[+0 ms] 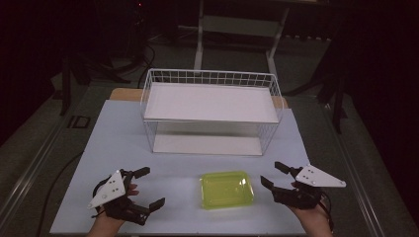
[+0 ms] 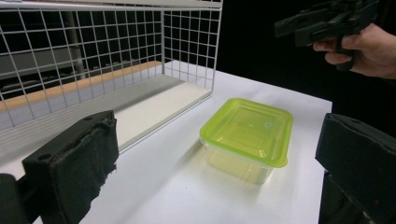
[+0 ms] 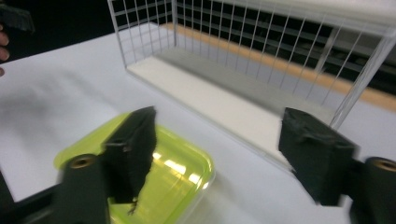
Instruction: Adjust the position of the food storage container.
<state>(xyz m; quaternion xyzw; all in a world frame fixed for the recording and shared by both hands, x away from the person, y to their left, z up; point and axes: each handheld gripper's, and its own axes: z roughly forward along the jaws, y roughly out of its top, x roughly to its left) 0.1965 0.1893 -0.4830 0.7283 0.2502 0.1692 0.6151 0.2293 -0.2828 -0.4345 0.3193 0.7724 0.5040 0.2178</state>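
Note:
A lime-green lidded container [image 1: 227,189] rests on the white table [image 1: 123,133], near its front edge and between my two grippers. My left gripper [image 1: 153,186] is to its left, open, with nothing between the jaws. My right gripper [image 1: 272,174] hovers just right of the container, also open and holding nothing. In the left gripper view the container [image 2: 247,133] lies ahead of the wide-apart jaws, and the right gripper [image 2: 327,21] is held in a hand at the top right. In the right gripper view the container [image 3: 182,170] sits low, partly behind the left jaw.
A white wire shelf rack [image 1: 210,111] with two white boards stands at the back middle of the table. Its lower board [image 2: 154,109] lies close beyond the container. Dark floor and stand legs surround the table.

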